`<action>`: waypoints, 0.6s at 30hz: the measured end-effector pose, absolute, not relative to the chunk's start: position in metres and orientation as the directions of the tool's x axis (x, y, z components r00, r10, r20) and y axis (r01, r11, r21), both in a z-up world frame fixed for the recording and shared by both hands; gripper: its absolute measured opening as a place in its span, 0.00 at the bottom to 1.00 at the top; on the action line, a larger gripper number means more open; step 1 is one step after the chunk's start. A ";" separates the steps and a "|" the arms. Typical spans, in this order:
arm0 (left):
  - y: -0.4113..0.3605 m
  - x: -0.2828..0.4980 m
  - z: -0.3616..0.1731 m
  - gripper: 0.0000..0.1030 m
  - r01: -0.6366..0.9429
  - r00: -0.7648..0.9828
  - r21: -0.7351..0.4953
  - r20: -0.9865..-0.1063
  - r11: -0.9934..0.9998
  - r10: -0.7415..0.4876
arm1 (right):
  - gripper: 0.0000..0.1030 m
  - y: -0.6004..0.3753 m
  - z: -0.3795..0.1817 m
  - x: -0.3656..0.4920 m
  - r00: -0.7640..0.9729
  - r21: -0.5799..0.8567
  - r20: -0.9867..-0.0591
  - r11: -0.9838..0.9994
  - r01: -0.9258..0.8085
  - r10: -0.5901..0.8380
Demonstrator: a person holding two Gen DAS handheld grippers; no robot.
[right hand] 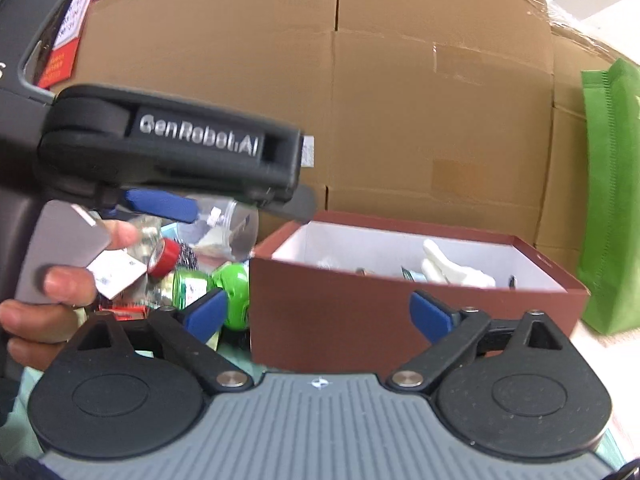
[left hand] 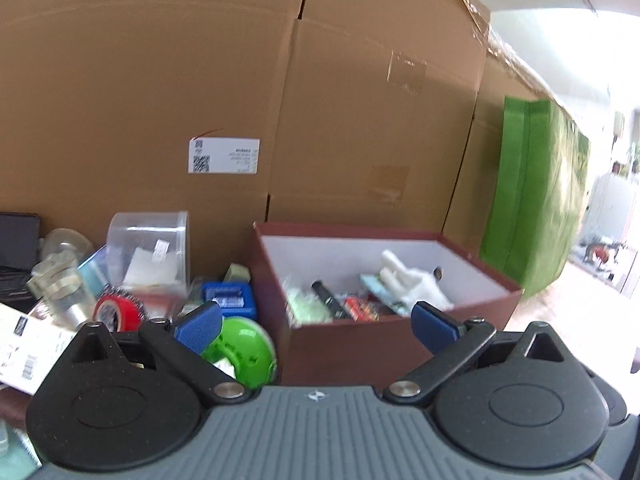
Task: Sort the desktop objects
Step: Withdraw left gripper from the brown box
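Left wrist view: I'm hovering both the left gripper (left hand: 318, 326) and right gripper (right hand: 318, 314), spread wide and empty, near the open maroon cardboard box (left hand: 360, 344); blurred clutter at left risks a mis-grab.

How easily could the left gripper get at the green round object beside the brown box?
Probably yes: the left gripper is open and empty, and the green round object lies just ahead of its left finger, uncovered, though the brown box crowds one side.

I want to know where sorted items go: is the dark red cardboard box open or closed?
Open. The dark red cardboard box has no lid on top; its white inner walls and several items inside are visible in both wrist views.
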State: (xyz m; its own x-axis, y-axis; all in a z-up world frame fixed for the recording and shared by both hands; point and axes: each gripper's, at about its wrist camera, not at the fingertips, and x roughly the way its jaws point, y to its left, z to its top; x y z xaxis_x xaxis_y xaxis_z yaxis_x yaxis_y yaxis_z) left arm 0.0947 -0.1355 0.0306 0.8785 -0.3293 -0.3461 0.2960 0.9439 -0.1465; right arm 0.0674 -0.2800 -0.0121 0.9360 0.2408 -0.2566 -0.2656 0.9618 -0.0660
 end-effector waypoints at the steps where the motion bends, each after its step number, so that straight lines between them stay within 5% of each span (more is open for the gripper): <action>1: -0.137 0.091 0.028 1.00 0.295 0.880 -0.133 -0.347 0.946 -0.324 | 0.94 -0.280 -0.014 0.065 0.938 -0.058 -0.264 0.967 -0.247 0.224; 10: -0.141 0.086 0.003 1.00 0.297 0.872 -0.106 -0.375 0.949 -0.315 | 0.94 -0.285 -0.037 0.064 0.955 -0.038 -0.292 0.999 0.036 -0.045; 18: -0.142 0.096 -0.013 1.00 0.294 0.849 -0.128 -0.420 0.947 -0.320 | 0.94 -0.285 -0.039 0.065 0.947 -0.058 -0.310 0.996 0.069 -0.084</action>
